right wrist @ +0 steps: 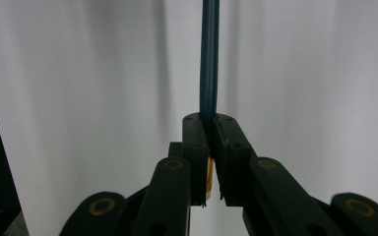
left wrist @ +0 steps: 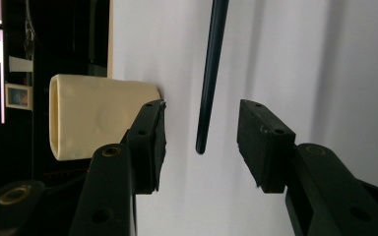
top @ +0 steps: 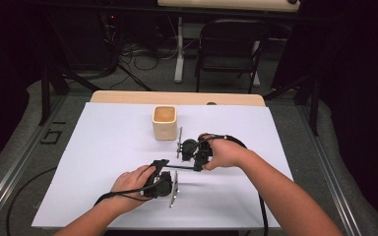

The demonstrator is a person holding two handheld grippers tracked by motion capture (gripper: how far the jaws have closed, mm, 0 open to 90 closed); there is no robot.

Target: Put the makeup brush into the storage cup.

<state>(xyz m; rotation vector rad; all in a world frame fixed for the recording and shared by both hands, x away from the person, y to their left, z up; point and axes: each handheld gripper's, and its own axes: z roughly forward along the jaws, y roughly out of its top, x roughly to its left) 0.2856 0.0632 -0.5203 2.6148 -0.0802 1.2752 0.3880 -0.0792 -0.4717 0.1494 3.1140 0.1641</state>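
While the right claw (right wrist: 210, 123) stays out of it with its jaws clamped tight on one end of a thin dark rod (right wrist: 209, 59), the left claw (left wrist: 202, 142) stands part-open around the rod's free end, pads clear of it on both sides. In the high view the rod (top: 179, 167) lies level just above the white surface (top: 103, 147), on the person's side of the cream cup (top: 165, 123) and a little apart from it, spanning from the right claw (top: 197, 157) toward the left claw (top: 163, 167). It looks like a pencil or pen, though that is hard to tell.
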